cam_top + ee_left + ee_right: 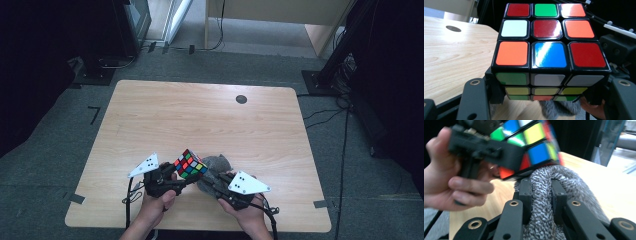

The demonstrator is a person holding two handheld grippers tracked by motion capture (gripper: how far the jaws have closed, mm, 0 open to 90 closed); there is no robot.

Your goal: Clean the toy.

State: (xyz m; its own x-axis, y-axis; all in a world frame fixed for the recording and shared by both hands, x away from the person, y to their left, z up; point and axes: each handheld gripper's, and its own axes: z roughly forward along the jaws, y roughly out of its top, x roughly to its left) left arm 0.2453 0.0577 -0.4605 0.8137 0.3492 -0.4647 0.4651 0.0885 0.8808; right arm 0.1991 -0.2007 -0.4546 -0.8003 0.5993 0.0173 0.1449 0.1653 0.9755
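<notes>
Both forearms enter from the near edge of the wooden table (200, 115) and meet just in front of the person. The left hand (157, 202) wraps the body of the left gripper (184, 181), which angles up and toward the centre. Its jaws are clamped on the lower layers of a scrambled puzzle cube (190, 163), holding it tilted and raised off the tabletop. In the left gripper view the cube (550, 47) sits squarely between the two black jaws, with a face of red, orange, white, green and blue stickers turned up to the camera.

The right hand (247, 212) grips the right gripper (216, 181) low, close to the table surface, pointing toward the cube. Its jaws are pinched on a fold of grey knitted cloth (216, 167), which lies bunched on the table just beside and below the cube. In the right gripper view the cloth (541, 195) is squeezed into a ridge between the two jaw pads, directly beneath the cube (529, 140); whether cloth and cube touch cannot be told.
</notes>
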